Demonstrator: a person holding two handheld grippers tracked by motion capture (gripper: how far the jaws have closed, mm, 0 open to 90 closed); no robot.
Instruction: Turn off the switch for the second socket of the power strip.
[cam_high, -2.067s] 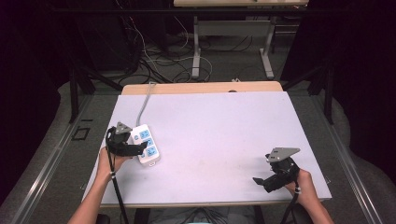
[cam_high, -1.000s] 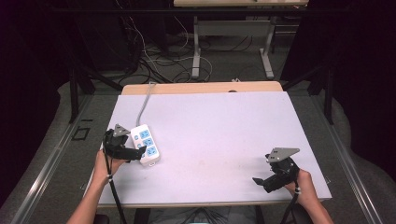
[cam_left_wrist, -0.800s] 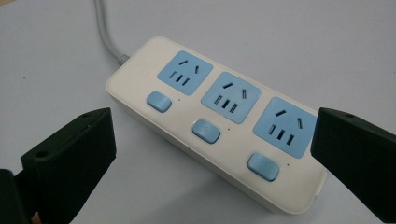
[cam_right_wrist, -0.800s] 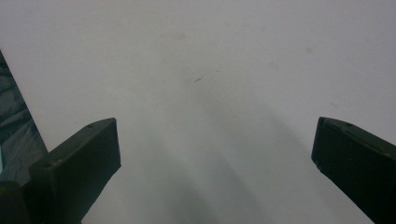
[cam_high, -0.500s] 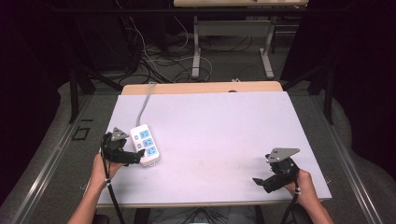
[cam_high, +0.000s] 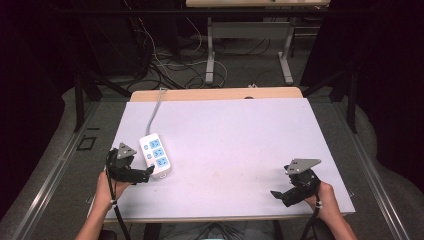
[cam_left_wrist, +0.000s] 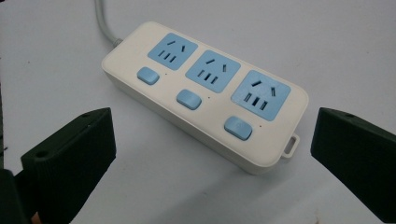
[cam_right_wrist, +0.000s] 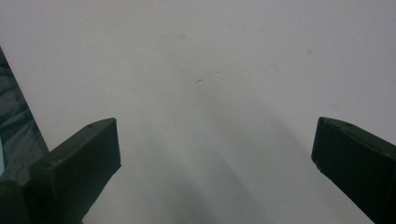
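- The left gripper (cam_high: 142, 176) sits near the table's (cam_high: 240, 140) front left edge, its jaws spread wide and holding nothing.
- Its tips point at the near end of the strip (cam_high: 156, 155), which lies flat just ahead of them; the high view cannot settle whether they touch it.
- In the left gripper view the strip (cam_left_wrist: 205, 93) lies ahead of the jaws, slanting across the gap, with its near end reaching in between the tips and table showing on both sides of it.
- The strip is white, with three blue sockets and three blue buttons facing up.
- Its grey cord (cam_high: 156, 107) leaves the far end and runs away from the left gripper to the table's far edge.
- The right gripper (cam_high: 280, 194) is well apart, by the front right corner, jaws spread wide over bare table (cam_right_wrist: 210, 70).
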